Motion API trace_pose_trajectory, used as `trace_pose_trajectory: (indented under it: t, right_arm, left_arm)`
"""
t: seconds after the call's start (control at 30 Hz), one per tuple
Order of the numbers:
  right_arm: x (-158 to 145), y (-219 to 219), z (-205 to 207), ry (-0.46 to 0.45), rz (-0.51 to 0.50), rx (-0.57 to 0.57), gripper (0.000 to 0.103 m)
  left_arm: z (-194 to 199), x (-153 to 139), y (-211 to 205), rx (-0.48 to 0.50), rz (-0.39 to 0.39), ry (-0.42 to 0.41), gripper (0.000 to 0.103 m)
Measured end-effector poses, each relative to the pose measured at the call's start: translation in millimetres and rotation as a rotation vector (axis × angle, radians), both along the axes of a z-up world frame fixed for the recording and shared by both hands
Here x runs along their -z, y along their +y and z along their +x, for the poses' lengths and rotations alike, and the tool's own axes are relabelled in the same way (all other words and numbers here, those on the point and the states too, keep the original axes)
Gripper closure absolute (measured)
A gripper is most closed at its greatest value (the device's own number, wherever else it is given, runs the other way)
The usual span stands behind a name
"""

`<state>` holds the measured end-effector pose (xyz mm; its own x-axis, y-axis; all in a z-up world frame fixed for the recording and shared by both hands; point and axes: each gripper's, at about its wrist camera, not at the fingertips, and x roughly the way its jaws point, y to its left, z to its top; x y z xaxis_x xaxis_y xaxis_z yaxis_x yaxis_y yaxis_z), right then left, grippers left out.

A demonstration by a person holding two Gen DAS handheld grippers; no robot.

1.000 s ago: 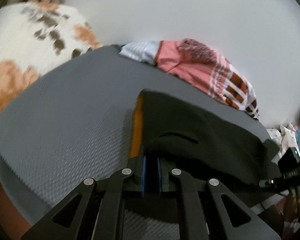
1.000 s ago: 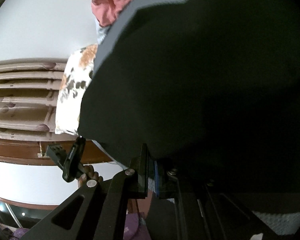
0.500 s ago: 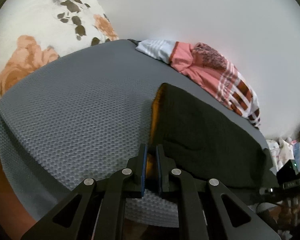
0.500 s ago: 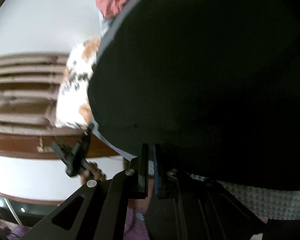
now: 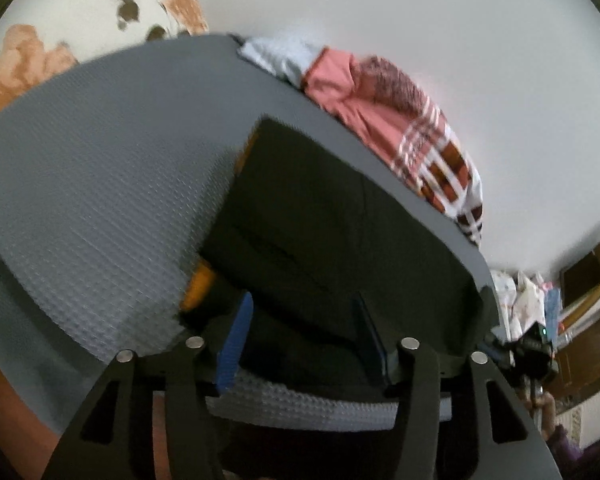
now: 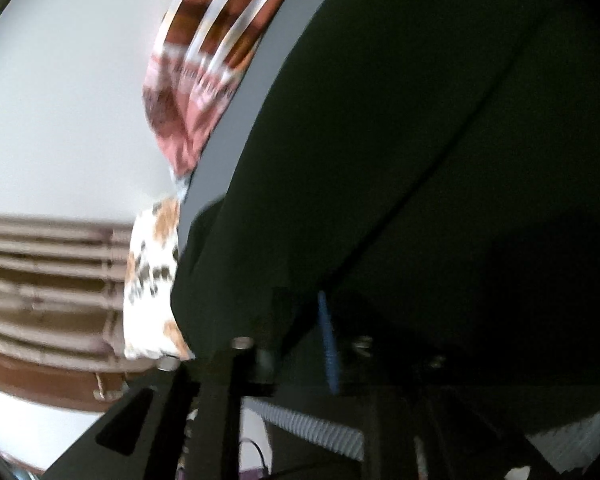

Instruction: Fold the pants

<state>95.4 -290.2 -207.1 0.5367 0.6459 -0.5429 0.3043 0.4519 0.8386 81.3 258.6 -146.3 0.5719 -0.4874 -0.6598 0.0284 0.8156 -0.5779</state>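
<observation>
The dark pants (image 5: 332,240) with an orange side stripe (image 5: 198,284) lie folded on the grey textured bed cover (image 5: 92,184). My left gripper (image 5: 300,340) is open at the near edge of the pants, its blue pads spread wide with cloth lying between them. In the right wrist view the pants (image 6: 400,160) fill most of the frame. My right gripper (image 6: 364,340) looks open over the dark cloth; one blue pad shows and the other is lost in shadow.
A pink plaid cloth pile (image 5: 400,120) lies at the far edge of the bed by the white wall. A floral pillow (image 5: 80,28) sits at the far left. Wooden furniture and clutter (image 5: 560,312) stand to the right. A wooden headboard (image 6: 48,280) shows left.
Both grippers were shut on the pants' edge and have opened. The pants have dropped flat onto the bed, and both cameras have shifted.
</observation>
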Motion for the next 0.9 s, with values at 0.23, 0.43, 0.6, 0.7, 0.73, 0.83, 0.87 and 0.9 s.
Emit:
trace_pose_trajectory:
  t: [0.23, 0.43, 0.6, 0.7, 0.73, 0.83, 0.87, 0.9]
  right_arm:
    - [17, -46, 3, -0.043, 0.131, 0.127, 0.063]
    - [13, -110, 0, -0.116, 0.144, 0.335, 0.061]
    - [-1, -175, -11, -0.086, -0.023, 0.463, 0.061]
    - [-20, -212, -14, -0.057, -0.175, 0.498, 0.061]
    - [-23, -224, -14, -0.042, -0.207, 0.501, 0.061]
    - [-26, -252, -5, 0.009, -0.266, 0.503, 0.061]
    - [-26, -257, -3, 0.026, -0.272, 0.498, 0.061]
    - [-22, -260, 2, 0.04, -0.268, 0.487, 0.061]
  left_arm:
    - [8, 8, -18, 0.029, 0.01, 0.037, 0.037]
    - [11, 10, -25, 0.024, 0.035, 0.028, 0.031]
    - [12, 9, -28, 0.02, 0.048, 0.026, 0.029]
    - [14, 8, -30, 0.018, 0.064, 0.024, 0.029]
    - [17, 7, -32, 0.018, 0.07, 0.026, 0.028]
    - [18, 7, -35, 0.018, 0.081, 0.026, 0.026]
    - [18, 7, -36, 0.016, 0.088, 0.026, 0.025]
    - [18, 7, -37, 0.015, 0.097, 0.026, 0.025]
